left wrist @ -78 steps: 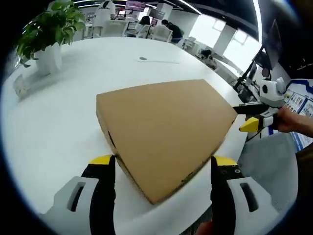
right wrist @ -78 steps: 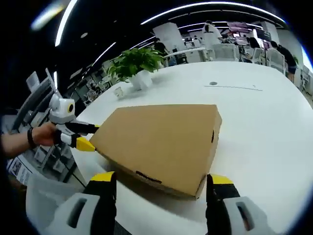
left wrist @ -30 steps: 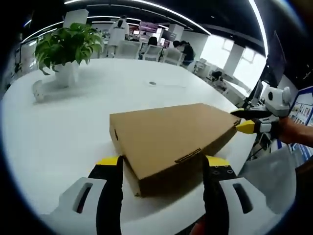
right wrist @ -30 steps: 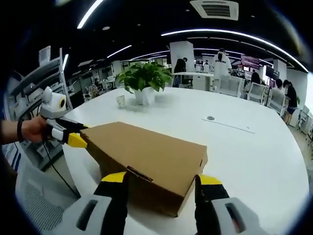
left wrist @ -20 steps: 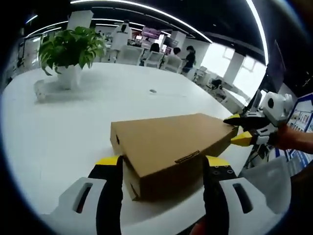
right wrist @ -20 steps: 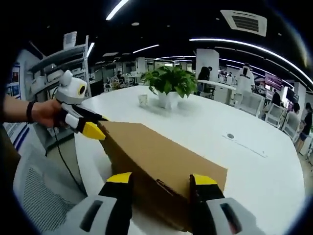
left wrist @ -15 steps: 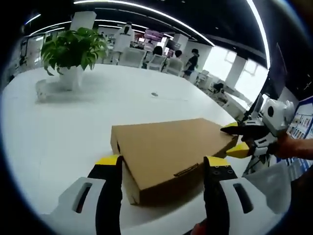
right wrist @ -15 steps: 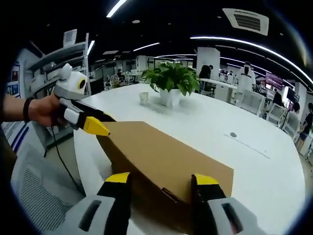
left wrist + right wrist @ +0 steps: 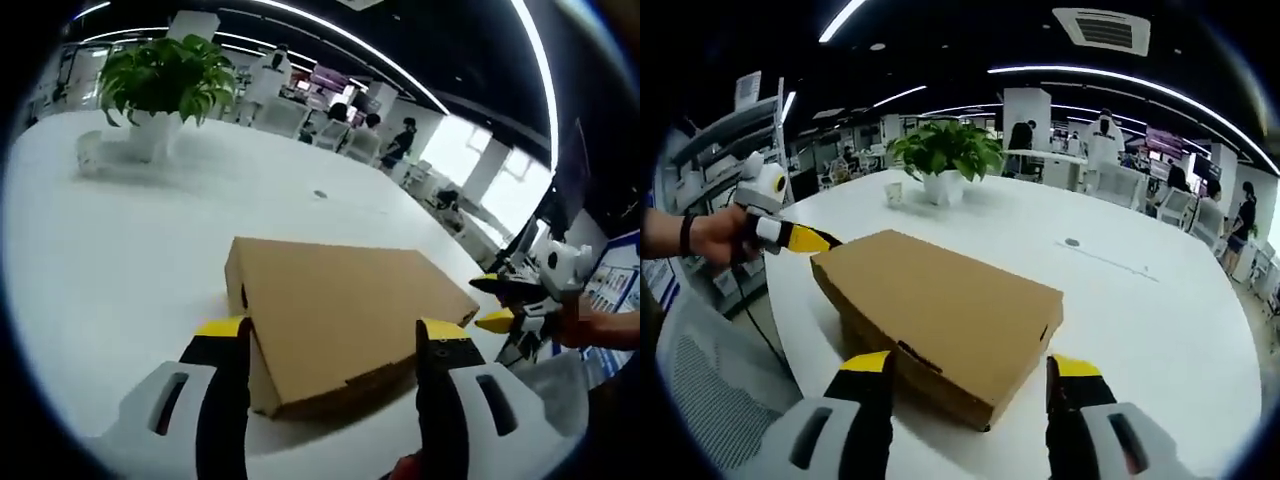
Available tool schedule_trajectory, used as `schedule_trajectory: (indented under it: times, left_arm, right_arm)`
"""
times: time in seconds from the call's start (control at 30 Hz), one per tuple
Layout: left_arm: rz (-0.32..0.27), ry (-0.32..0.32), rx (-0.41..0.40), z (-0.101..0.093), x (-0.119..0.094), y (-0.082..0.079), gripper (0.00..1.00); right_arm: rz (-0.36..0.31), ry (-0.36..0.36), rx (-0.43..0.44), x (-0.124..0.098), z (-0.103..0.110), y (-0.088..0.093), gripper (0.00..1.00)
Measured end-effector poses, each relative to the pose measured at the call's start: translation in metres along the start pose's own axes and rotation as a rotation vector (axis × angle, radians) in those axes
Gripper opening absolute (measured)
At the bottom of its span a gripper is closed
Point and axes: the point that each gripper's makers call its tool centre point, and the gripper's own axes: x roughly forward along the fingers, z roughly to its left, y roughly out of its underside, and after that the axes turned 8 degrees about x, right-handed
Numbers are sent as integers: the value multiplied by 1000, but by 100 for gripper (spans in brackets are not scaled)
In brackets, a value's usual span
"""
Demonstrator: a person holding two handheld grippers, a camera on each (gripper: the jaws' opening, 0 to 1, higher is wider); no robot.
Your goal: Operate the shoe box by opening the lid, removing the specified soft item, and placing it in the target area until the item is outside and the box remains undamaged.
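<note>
A flat brown cardboard shoe box lies on the white table with its lid down. My left gripper is open, and its yellow-tipped jaws stand either side of the box's near corner. In the right gripper view the same box shows a closed tab on its near side. My right gripper is open too, straddling the near edge. The right gripper also shows just past the box's right corner, jaws apart. The left gripper, held in a hand, points at the box's left corner.
A potted plant and a small white cup stand at the table's far side. A small round disc lies on the table. A mesh chair sits by the near table edge. People and desks are at the back.
Both views have shifted as the hands moved. Each gripper's tips have drawn back from the box's end corners, and the box now lies flat and untouched.
</note>
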Motion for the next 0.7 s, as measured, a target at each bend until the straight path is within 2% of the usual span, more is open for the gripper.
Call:
schedule_trajectory:
  times: [0.13, 0.27, 0.33, 0.37, 0.4, 0.43, 0.53, 0.63, 0.7]
  left_arm:
    - [-6, 6, 5, -1, -3, -9, 64]
    - [-22, 17, 15, 0, -5, -17, 63]
    - [-27, 20, 17, -3, -6, -23, 63]
    - [-37, 25, 22, -2, -5, -25, 57]
    - [-76, 106, -33, -19, -4, -36, 49]
    - [-91, 107, -30, -24, -2, -41, 50]
    - [-19, 85, 118, -33, 11, -37, 54]
    - [-30, 112, 94, -41, 15, -36, 56]
    - [-26, 80, 136, -34, 12, -33, 62]
  right_arm:
    - [12, -3, 19, 6, -2, 5, 59]
    - [-8, -16, 19, 9, 2, -5, 57]
    - [-11, -23, -8, 9, 4, -8, 58]
    - [-10, -26, -26, 9, 4, -9, 60]
    - [-19, -25, -35, 9, 5, -11, 59]
    - [-34, -32, -37, 7, 6, -15, 57]
    - [-69, -47, -20, 7, 8, -25, 58]
    - [-36, -40, -43, 12, 8, -22, 57]
    - [-35, -44, -38, 12, 8, -19, 58]
